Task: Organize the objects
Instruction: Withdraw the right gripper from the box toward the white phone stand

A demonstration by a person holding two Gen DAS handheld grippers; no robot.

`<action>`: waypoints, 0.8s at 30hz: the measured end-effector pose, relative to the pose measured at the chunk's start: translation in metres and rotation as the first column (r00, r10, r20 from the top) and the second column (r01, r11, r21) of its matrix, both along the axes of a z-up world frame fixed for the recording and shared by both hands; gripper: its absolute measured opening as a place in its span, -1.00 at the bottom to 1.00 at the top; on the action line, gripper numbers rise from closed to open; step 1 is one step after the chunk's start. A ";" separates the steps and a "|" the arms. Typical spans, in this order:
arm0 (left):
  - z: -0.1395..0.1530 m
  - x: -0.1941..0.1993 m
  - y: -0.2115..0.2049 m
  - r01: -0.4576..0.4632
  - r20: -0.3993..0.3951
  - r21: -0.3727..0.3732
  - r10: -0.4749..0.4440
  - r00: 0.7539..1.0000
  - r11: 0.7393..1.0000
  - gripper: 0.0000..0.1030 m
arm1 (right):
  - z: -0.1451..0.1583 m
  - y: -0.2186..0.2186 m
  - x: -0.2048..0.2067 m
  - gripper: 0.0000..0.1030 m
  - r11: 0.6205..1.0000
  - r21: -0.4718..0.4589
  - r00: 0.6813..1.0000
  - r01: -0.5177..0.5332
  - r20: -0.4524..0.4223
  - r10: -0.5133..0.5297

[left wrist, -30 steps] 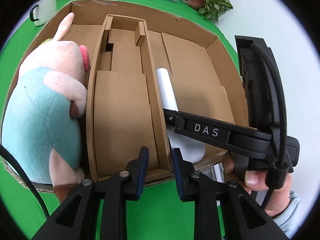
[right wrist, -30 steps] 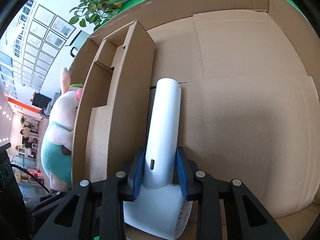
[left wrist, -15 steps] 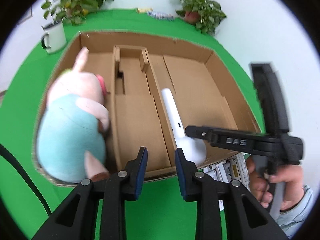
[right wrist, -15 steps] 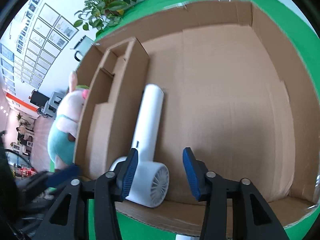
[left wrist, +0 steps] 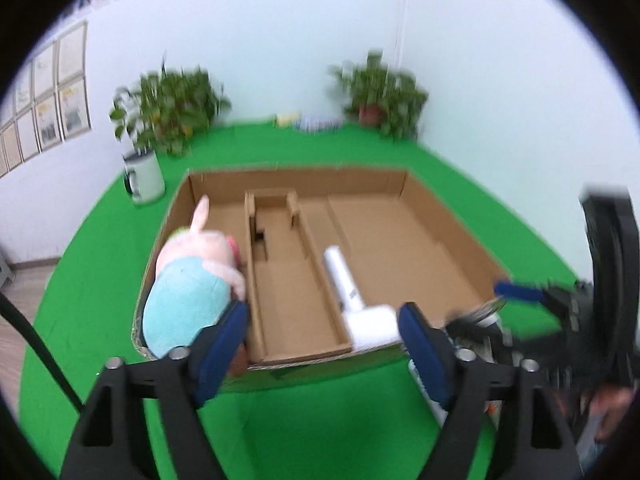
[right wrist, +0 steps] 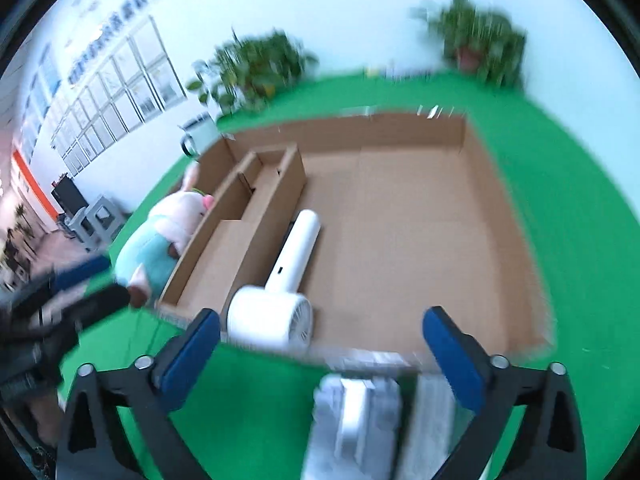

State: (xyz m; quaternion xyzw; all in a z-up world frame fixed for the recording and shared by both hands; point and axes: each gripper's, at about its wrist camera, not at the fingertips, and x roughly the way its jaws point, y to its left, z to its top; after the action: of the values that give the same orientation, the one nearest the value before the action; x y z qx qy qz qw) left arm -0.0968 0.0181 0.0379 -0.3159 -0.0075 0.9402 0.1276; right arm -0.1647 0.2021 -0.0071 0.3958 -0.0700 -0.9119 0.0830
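Observation:
A cardboard box (left wrist: 448, 236) (right wrist: 504, 216) with a narrow middle divider sits on the green table. A white handheld fan (left wrist: 352, 300) (right wrist: 286, 276) lies in its right compartment, beside the divider. A pink and teal plush pig (left wrist: 188, 284) (right wrist: 160, 240) lies in the left compartment. My left gripper (left wrist: 324, 348) is open and empty, above the table in front of the box. My right gripper (right wrist: 322, 350) is open and empty, in front of the box near a blurred white pack (right wrist: 356, 416) on the table.
A white mug (left wrist: 142, 178) stands left of the box. Potted plants (left wrist: 172, 108) (left wrist: 384, 96) stand at the table's back edge, with small items (left wrist: 308, 122) between them. The right gripper shows blurred at the right of the left wrist view.
My right gripper let go of the white fan and opened wide. Both grippers pulled back and up from the box. My left gripper opened too.

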 end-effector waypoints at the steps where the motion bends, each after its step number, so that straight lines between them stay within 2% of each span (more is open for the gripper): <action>1: -0.001 0.008 0.002 -0.004 -0.030 0.015 0.004 1.000 1.000 0.54 | 0.001 0.003 0.014 0.98 1.000 0.011 1.000 -0.006 -0.019 0.006; 4: -0.006 0.016 0.007 -0.020 -0.043 0.054 0.023 0.999 0.998 0.55 | -0.001 0.002 0.058 0.98 0.999 0.043 0.997 -0.017 -0.080 0.020; 7: -0.019 0.021 0.014 -0.021 -0.020 0.054 0.022 1.000 0.998 0.55 | -0.008 -0.004 0.094 0.98 0.998 0.015 0.991 -0.067 -0.112 0.069; 10: -0.034 0.022 0.023 -0.019 0.017 0.018 0.019 1.000 1.000 0.55 | -0.026 -0.018 0.109 0.98 0.988 -0.026 0.986 -0.151 -0.080 0.149; 12: -0.042 0.026 0.027 0.000 0.045 0.022 -0.001 0.999 1.000 0.55 | -0.042 -0.024 0.110 0.98 0.980 -0.062 0.981 -0.190 -0.040 0.188; 17: -0.056 0.032 0.030 0.023 0.094 0.044 -0.027 0.995 0.999 0.55 | -0.067 -0.008 0.106 0.97 0.992 -0.031 0.992 -0.123 0.030 0.124; 21: -0.068 0.032 0.029 0.025 0.134 0.054 -0.032 0.990 0.998 0.55 | -0.070 0.017 0.103 0.97 0.997 0.005 0.997 -0.081 0.019 0.081; 24: -0.073 0.032 0.030 0.030 0.157 0.066 -0.040 0.987 0.997 0.55 | -0.073 0.028 0.098 0.99 0.997 0.065 0.999 -0.042 0.027 0.040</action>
State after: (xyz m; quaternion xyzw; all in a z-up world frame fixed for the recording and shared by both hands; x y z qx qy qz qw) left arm -0.0651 0.0477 -0.0356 -0.3853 -0.0419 0.9091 0.1529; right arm -0.0669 0.2302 -0.0796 0.4114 -0.0330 -0.9066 0.0878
